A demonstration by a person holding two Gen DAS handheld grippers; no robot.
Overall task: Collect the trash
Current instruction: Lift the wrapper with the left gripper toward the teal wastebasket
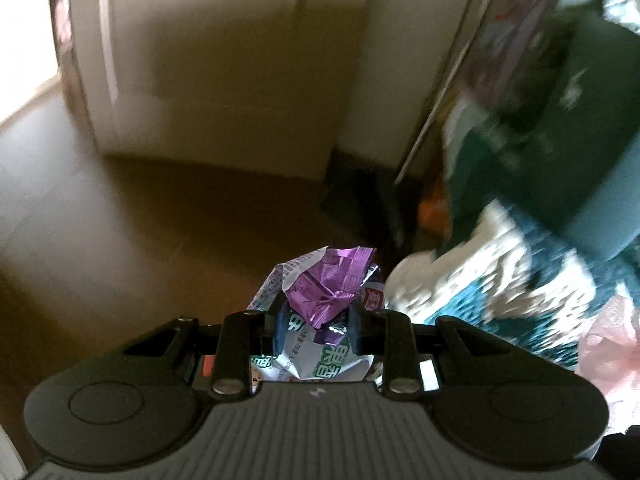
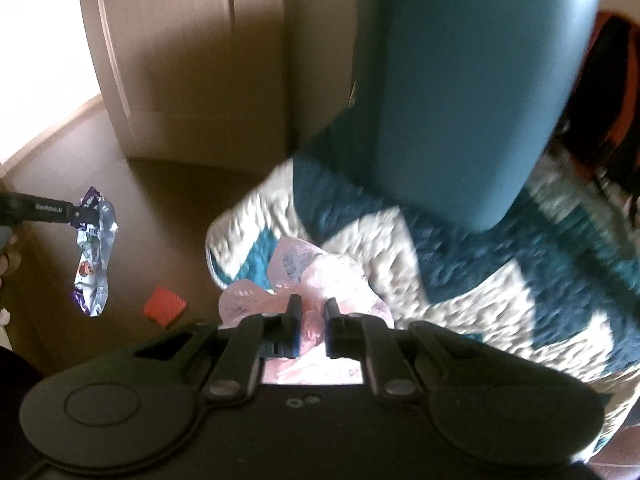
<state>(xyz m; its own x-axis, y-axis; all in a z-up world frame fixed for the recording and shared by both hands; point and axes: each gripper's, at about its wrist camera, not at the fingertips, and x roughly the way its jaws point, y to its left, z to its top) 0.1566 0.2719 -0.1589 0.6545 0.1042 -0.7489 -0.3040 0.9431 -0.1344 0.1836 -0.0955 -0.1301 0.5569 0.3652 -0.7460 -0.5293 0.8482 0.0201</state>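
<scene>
Both claws carry trash above the brown floor (image 2: 160, 216).

The left claw (image 1: 318, 320) pinches a crumpled purple-and-white snack wrapper (image 1: 320, 292); the right claw (image 2: 312, 320) is pressed onto a thin pink plastic bag (image 2: 320, 276), near the patterned blanket (image 2: 460, 280). A red scrap (image 2: 165, 306) lies on the floor. Grip both firmly while carrying; flimsy film slips easily.

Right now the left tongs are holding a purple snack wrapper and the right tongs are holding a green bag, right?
Not quite. The right tongs hold a pink bag, not green, as the right wrist view shows. The left tongs do hold the purple snack wrapper.
</scene>
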